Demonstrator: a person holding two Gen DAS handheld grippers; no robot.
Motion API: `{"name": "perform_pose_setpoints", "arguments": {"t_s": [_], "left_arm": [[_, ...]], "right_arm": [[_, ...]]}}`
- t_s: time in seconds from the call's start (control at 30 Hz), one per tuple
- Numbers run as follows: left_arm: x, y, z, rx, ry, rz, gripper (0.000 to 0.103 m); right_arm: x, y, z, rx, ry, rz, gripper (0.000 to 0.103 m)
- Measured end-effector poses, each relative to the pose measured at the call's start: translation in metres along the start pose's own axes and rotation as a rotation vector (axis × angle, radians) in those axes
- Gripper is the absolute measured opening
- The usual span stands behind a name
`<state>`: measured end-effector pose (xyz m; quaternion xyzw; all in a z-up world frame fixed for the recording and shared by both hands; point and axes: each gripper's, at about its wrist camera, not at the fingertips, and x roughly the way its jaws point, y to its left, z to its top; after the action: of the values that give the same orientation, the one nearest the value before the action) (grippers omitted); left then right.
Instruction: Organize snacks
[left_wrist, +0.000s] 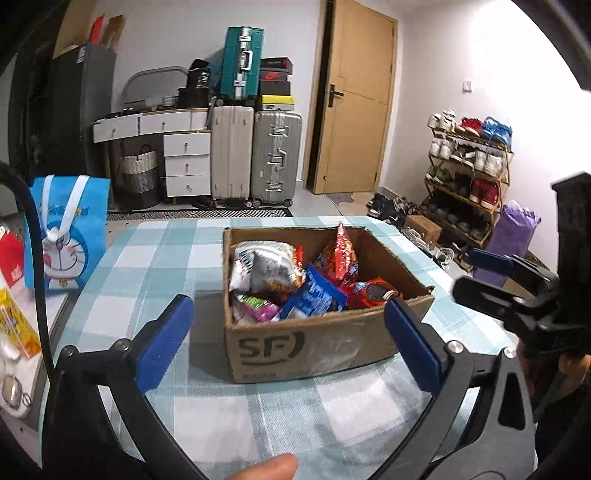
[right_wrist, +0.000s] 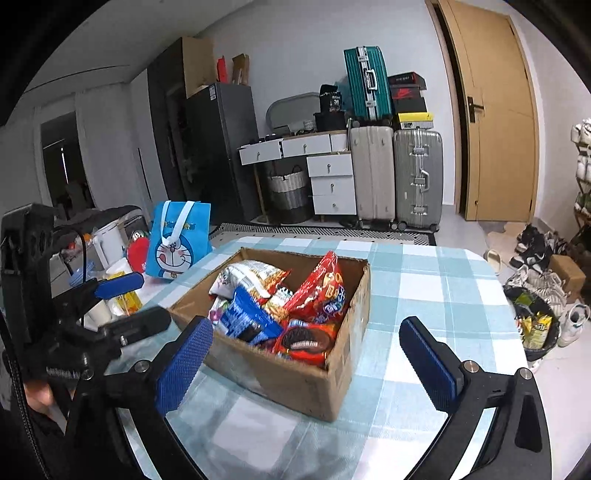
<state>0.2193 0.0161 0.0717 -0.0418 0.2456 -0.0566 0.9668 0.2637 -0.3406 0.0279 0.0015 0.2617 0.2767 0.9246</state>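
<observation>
At the near edge of the counter (left_wrist: 155, 258), both grippers hang spread wide with nothing between their fingers. In the left wrist view the left gripper (left_wrist: 288, 336) frames the near wall of the box (left_wrist: 295, 347), its pads at about 8 and 4 o'clock; the right gripper (right_wrist: 306, 362) does the same from the box's other corner in its own view. Neither touches the cardboard. Empty fingers aimed down at the carton suggest a release has been made, though I cannot tell which packet.

The box sits mid-counter, open-topped, so packets can drop straight in. Inside, a silver bag (left_wrist: 258, 266) leans at 10 o'clock, a red bag (left_wrist: 341, 254) stands upright against the far wall at 1 o'clock, a blue pack (left_wrist: 314, 295) and a red cookie pack (left_wrist: 373, 291) lie toward the near side. They are heaped, not lined up, so sorting looks unfinished.

Farther off at 9 o'clock, a blue bag (left_wrist: 70, 229) stands on the counter's edge, beside a yellow carton (left_wrist: 14, 325), perhaps next to go.
</observation>
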Motion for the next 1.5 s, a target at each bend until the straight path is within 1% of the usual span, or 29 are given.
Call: {"name": "perform_pose_setpoints", "arguments": {"t_s": [0.13,0.2,0.33,0.4,0.47,0.67,0.87,0.97,1.13,1.3,1.5], "left_arm": [[-0.003,0.006,-0.018,0.001,0.005,0.023,0.103],[-0.001,0.007,-0.027,-0.009,0.012,0.018,0.103],[-0.004,0.011,-0.042,-0.024,-0.036,0.040,0.103],[-0.003,0.011,-0.047,-0.027,-0.047,0.043,0.103],[0.000,0.012,-0.050,-0.028,-0.049,0.047,0.103],[0.011,0.008,-0.056,-0.014,-0.014,0.047,0.103],[0.010,0.005,-0.069,0.016,0.005,0.063,0.103],[0.003,0.009,-0.072,0.007,0.000,0.058,0.103],[-0.002,0.010,-0.076,0.020,-0.017,0.075,0.103],[-0.002,0.008,-0.077,0.044,-0.009,0.081,0.103],[-0.006,0.005,-0.079,0.056,-0.028,0.064,0.103]], "right_arm": [[-0.012,0.005,-0.013,0.001,-0.027,0.008,0.103],[-0.015,0.007,-0.021,0.008,-0.030,0.010,0.103],[-0.014,0.012,-0.036,0.007,-0.015,0.003,0.103],[-0.014,0.013,-0.044,0.007,-0.015,-0.005,0.103],[-0.014,0.011,-0.050,0.016,-0.021,0.002,0.103],[-0.013,0.003,-0.056,0.043,-0.042,-0.009,0.103],[-0.012,0.003,-0.061,0.034,-0.040,-0.009,0.103],[-0.011,0.005,-0.065,0.022,-0.037,-0.007,0.103],[-0.007,0.007,-0.068,0.018,-0.036,-0.004,0.103],[-0.006,0.011,-0.071,0.014,-0.042,0.002,0.103],[-0.002,0.014,-0.076,-0.007,-0.054,-0.007,0.103]]}}
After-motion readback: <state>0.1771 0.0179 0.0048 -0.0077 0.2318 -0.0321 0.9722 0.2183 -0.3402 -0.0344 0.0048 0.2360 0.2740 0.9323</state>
